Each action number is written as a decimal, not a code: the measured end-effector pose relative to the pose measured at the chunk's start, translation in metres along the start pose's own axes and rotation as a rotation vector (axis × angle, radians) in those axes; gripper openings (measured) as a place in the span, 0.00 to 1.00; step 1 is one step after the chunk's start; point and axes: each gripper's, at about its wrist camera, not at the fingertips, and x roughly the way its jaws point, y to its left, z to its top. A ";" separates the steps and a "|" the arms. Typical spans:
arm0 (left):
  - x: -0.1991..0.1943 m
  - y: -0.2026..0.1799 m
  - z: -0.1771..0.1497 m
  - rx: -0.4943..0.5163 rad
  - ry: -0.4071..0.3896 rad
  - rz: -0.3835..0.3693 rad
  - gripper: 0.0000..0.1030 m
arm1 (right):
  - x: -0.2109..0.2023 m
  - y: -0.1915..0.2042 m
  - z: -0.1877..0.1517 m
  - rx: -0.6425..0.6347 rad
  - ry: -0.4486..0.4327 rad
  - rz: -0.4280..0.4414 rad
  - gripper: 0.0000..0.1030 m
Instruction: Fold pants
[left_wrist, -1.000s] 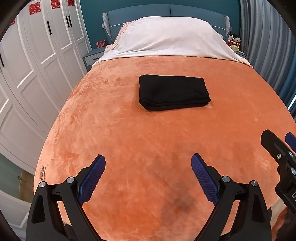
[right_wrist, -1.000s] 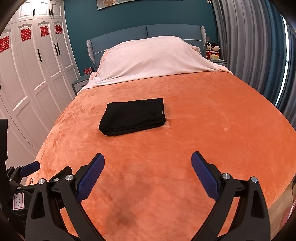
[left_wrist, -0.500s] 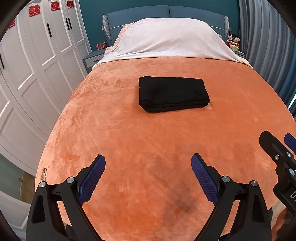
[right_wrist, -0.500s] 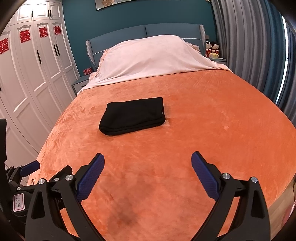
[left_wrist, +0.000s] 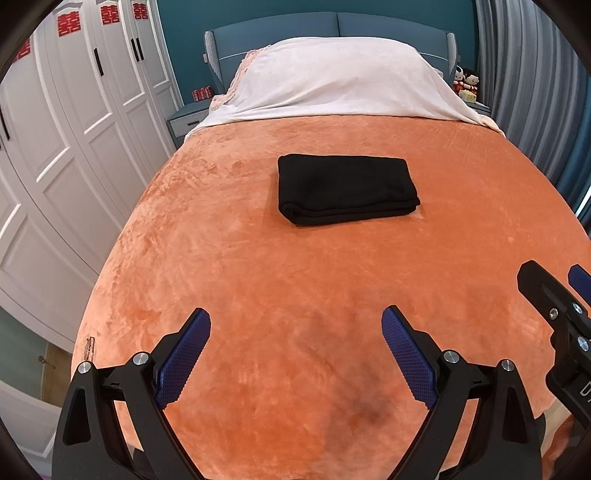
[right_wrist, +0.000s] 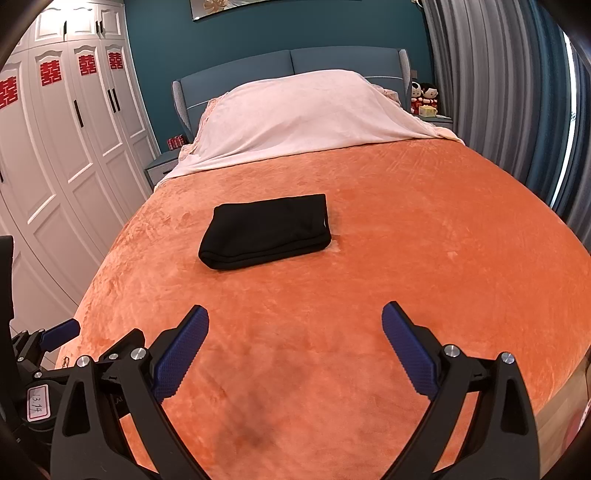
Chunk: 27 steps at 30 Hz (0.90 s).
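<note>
Through your left wrist camera, your left tongs (left_wrist: 295, 325) gape empty with the folded pants (left_wrist: 347, 188) well ahead on the bed (left_wrist: 258, 280), while through your right one, your right tongs (right_wrist: 295, 323) likewise gape empty, pants (right_wrist: 266, 230) ahead and slightly left.

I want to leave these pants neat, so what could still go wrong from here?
1. The folded black pants lie on a plush orange blanket; leaning on the bed could shift the bundle and loosen its stacked layers.
2. Both the left hand-held gripper and the right hand-held gripper hover open near the foot of the bed; reaching back in might snag the front fold edge and undo it.
</note>
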 end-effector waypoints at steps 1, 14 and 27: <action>0.000 0.000 0.001 0.000 0.000 0.001 0.89 | 0.000 -0.001 0.000 0.002 0.000 0.000 0.90; 0.000 0.003 0.004 -0.013 0.011 -0.005 0.89 | -0.001 0.001 -0.001 0.006 0.000 -0.002 0.90; -0.002 0.005 0.003 -0.005 -0.007 -0.022 0.89 | -0.002 0.002 -0.002 0.007 0.000 -0.004 0.90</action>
